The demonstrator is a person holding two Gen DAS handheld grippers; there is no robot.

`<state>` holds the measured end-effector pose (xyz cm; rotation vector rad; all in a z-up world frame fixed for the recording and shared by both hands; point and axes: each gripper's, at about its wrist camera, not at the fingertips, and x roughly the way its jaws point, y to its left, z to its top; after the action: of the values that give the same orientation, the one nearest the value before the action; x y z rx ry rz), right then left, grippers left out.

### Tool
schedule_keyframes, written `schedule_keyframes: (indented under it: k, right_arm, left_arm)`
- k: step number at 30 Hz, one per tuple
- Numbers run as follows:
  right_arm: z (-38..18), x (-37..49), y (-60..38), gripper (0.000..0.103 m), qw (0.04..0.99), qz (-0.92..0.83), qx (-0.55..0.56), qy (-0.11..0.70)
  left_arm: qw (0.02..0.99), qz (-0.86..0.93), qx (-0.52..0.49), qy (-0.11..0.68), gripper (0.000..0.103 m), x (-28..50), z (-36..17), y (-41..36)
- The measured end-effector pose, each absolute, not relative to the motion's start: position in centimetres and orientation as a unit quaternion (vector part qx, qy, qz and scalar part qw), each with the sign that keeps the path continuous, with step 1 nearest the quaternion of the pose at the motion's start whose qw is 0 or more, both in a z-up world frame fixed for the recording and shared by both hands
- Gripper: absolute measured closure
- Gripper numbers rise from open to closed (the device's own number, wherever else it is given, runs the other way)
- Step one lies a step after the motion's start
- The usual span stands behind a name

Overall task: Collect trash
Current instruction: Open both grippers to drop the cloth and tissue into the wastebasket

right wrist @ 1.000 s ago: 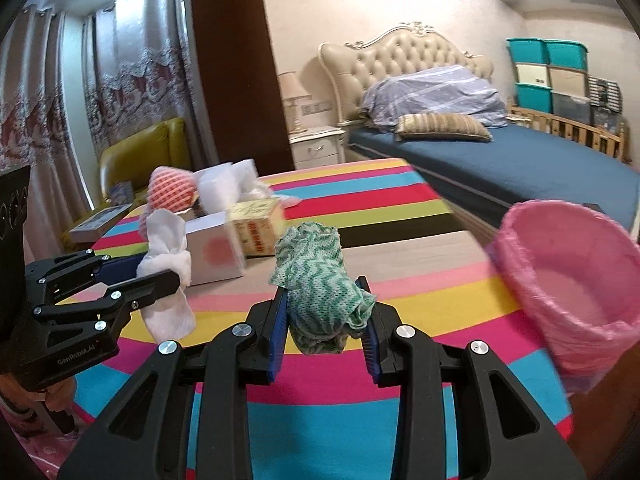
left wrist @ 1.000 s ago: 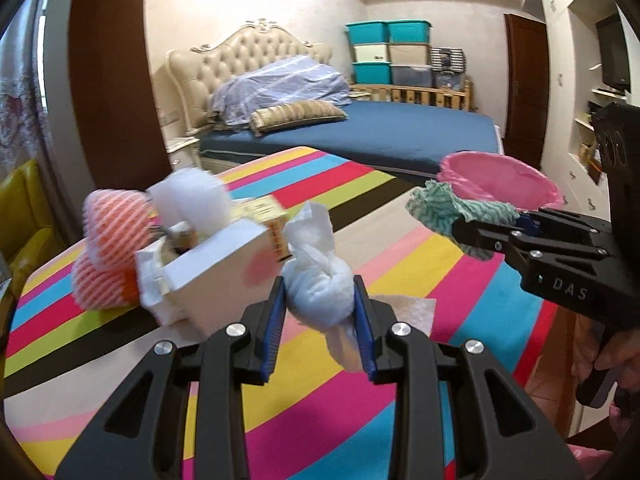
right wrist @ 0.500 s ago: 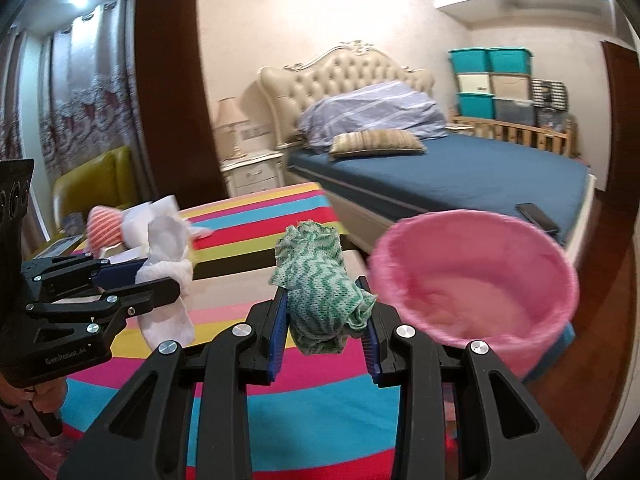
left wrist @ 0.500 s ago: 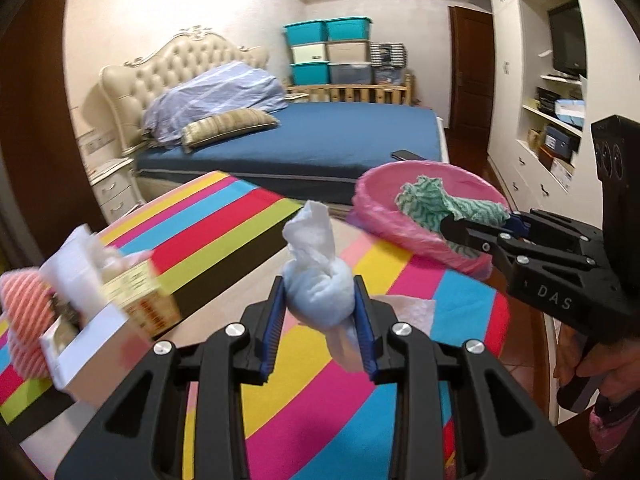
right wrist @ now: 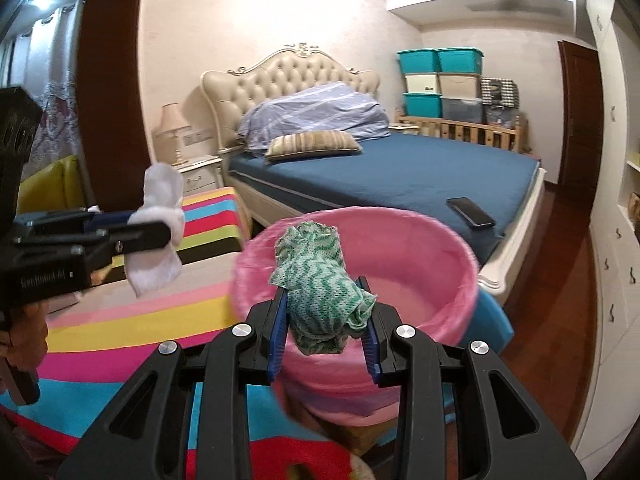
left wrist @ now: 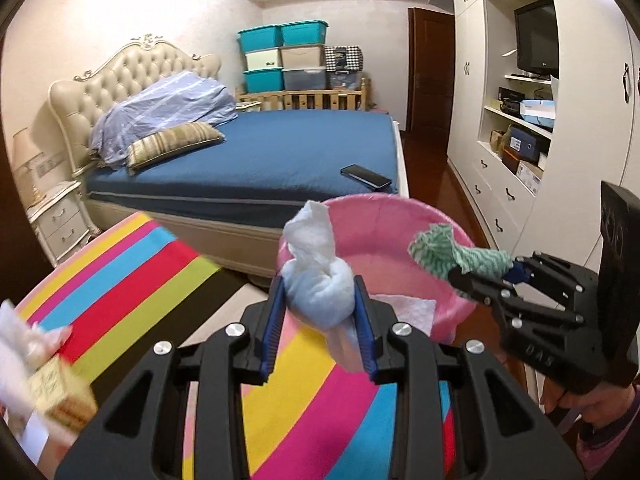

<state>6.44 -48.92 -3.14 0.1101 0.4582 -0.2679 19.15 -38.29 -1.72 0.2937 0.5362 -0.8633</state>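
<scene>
Upright between clamped pads, left claw (left wrist: 320, 320) grips tissue wad (left wrist: 316, 276), right claw (right wrist: 325, 316) green cloth (right wrist: 320, 284)

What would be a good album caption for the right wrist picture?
Right tool grips a green-and-white zigzag cloth before the pink-lined bin; the left tool holds a white wad.

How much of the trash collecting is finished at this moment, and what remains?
Done: nothing shows inside the pink bin yet. In hand: the left gripper holds a white tissue wad, the right gripper a green cloth, both near the bin. Left: dropping both, then the boxes on the striped table.
</scene>
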Motion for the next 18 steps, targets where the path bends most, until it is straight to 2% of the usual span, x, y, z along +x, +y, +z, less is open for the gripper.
schedule_keyframes:
  k: [8,12,14,16,18]
  right_arm:
    - [-3.5,8.6,-53.3,0.07,0.962,-0.153,0.063,0.218]
    - [-3.8,10.1,-54.8,0.064,0.961,-0.162,0.054,0.219]
    - [-4.1,10.4,-55.4,0.04,0.96,-0.164,0.054,0.22]
    - [-4.2,10.1,-55.8,0.032,0.961,-0.165,0.053,0.216]
    - [-4.2,9.5,-55.7,0.032,0.961,-0.167,0.049,0.214]
  left_arm:
    - [0.858,-0.415,0.155,0.259,0.07,21.9,-2.9,-44.4]
    - [0.862,-0.405,0.158,0.262,0.065,23.6,-3.5,-46.4]
    - [0.869,-0.394,0.147,0.262,0.06,24.5,-3.8,-46.6]
    - [0.873,-0.389,0.131,0.266,0.045,25.1,-3.9,-46.3]
    - [0.875,-0.386,0.12,0.265,0.034,25.4,-3.9,-45.7]
